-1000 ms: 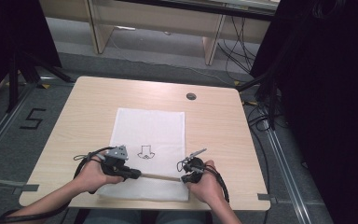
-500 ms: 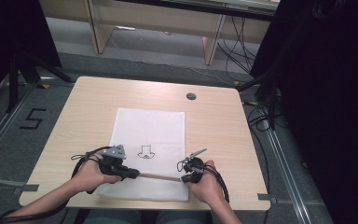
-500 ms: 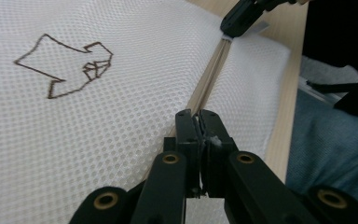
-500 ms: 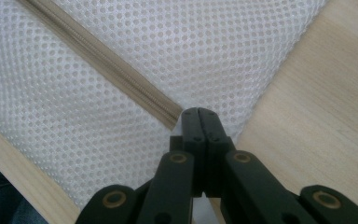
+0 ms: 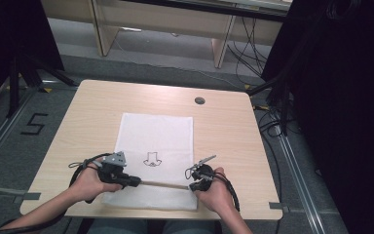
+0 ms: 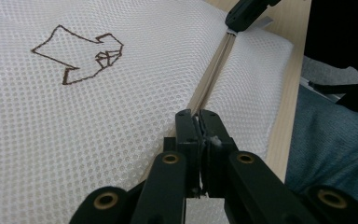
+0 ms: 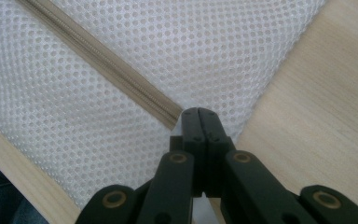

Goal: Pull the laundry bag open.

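Both grippers are working at the near end of a white mesh bag (image 5: 157, 151) that is lying flat on the table (image 5: 233, 141). Left gripper (image 5: 135, 182) is pinching shut on something small at the left end of the beige zipper (image 5: 163, 184), most likely the slider or its pull, though the jaws are hiding it in the left gripper view. Right gripper (image 5: 191, 186) is closing its jaws at the zipper's right end, right against the tape's tip; whether cloth is actually caught between them is not clear from the right gripper view.

Judging from the pictures, the zipper teeth are lying together along the whole stretch between the two grippers, so the bag is looking fully zipped at this point, with one end anchored and the other gripped. If the work is opening the bag, the pull across has not yet begun.

A brown stitched emblem (image 5: 152, 159) is sitting on the mesh just beyond the zipper. The light wooden table is carrying a round cable port (image 5: 199, 101) near its far edge. Grey floor is surrounding it, with a number five (image 5: 32, 125) taped at the left, wooden furniture legs behind, and cables (image 5: 268, 122) trailing beside dark curtains at the right.
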Action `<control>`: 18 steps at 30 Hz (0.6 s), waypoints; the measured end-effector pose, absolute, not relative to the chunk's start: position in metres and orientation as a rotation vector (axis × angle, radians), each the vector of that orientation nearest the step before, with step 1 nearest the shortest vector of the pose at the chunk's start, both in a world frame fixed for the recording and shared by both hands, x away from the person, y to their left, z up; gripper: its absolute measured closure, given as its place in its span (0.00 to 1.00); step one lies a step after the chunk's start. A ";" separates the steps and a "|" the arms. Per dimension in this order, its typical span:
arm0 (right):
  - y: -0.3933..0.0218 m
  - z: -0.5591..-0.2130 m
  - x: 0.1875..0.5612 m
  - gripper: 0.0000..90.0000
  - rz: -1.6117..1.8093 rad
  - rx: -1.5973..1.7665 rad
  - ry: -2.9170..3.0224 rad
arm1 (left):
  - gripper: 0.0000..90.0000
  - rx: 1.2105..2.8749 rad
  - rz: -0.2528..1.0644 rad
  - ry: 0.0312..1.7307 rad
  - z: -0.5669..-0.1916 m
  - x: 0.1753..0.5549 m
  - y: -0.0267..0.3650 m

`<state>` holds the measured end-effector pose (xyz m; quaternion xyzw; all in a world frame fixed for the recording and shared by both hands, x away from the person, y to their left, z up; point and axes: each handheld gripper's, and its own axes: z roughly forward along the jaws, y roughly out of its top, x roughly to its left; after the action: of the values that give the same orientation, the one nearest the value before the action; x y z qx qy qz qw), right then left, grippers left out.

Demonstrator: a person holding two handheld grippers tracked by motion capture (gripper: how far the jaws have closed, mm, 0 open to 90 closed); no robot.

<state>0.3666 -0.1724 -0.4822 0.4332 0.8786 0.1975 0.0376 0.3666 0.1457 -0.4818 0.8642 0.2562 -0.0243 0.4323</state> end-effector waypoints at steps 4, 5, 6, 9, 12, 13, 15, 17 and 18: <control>-0.172 -0.483 0.366 1.00 0.616 1.351 2.692 | 0.97 2.156 -0.056 0.635 -0.482 0.367 0.146; -0.173 -0.482 0.366 1.00 0.615 1.345 2.691 | 0.97 2.160 -0.058 0.650 -0.482 0.366 0.147; -0.174 -0.483 0.367 1.00 0.630 1.311 2.695 | 0.97 2.173 -0.041 0.637 -0.482 0.367 0.149; -0.172 -0.482 0.366 1.00 0.614 1.346 2.691 | 0.97 2.156 -0.045 0.661 -0.482 0.366 0.152; -0.173 -0.483 0.366 1.00 0.619 1.340 2.691 | 0.97 2.169 -0.030 0.646 -0.482 0.368 0.157; -0.173 -0.483 0.366 1.00 0.619 1.341 2.690 | 0.97 2.163 -0.039 0.658 -0.483 0.367 0.158; -0.172 -0.483 0.366 1.00 0.611 1.333 2.688 | 0.97 2.161 -0.034 0.654 -0.483 0.367 0.159; -0.172 -0.483 0.366 1.00 0.612 1.332 2.688 | 0.97 2.147 -0.046 0.675 -0.483 0.366 0.158; -0.172 -0.483 0.366 1.00 0.620 1.351 2.688 | 0.97 2.154 -0.037 0.659 -0.482 0.366 0.158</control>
<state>0.3655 -0.1720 -0.4829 0.4394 0.8746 0.2018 0.0351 0.3661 0.1584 -0.4824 0.8633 0.2641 -0.0148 0.4298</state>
